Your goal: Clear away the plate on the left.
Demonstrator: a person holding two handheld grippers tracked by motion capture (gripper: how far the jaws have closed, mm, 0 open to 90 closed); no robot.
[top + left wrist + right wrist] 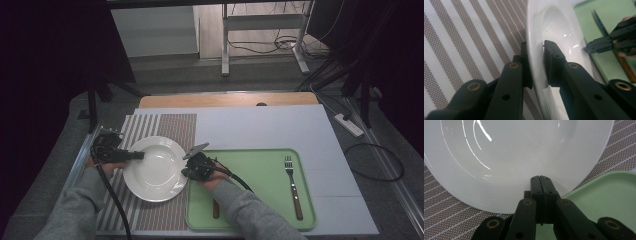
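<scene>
The white plate point(156, 168) lies on the striped placemat point(160, 125) in the lower left of the high view, its right rim just beside the green tray point(260, 160). The left gripper point(140, 156) meets the plate's left rim; in the left gripper view its jaws straddle that rim point(536, 75), one above and one below, narrowed onto it. The right gripper point(186, 172) sits at the plate's right rim, jaws pressed together with nothing visibly between them, tips over the plate's edge point(524, 170). A fork point(292, 185) lies at the tray's right.

Plate point(156, 170): white. Placemat point(165, 127): brown with white stripes. Tray point(250, 160): light green. Fork point(293, 187), at 3 o'clock: handle apparently brown. Sleeves point(75, 210): grey.
</scene>
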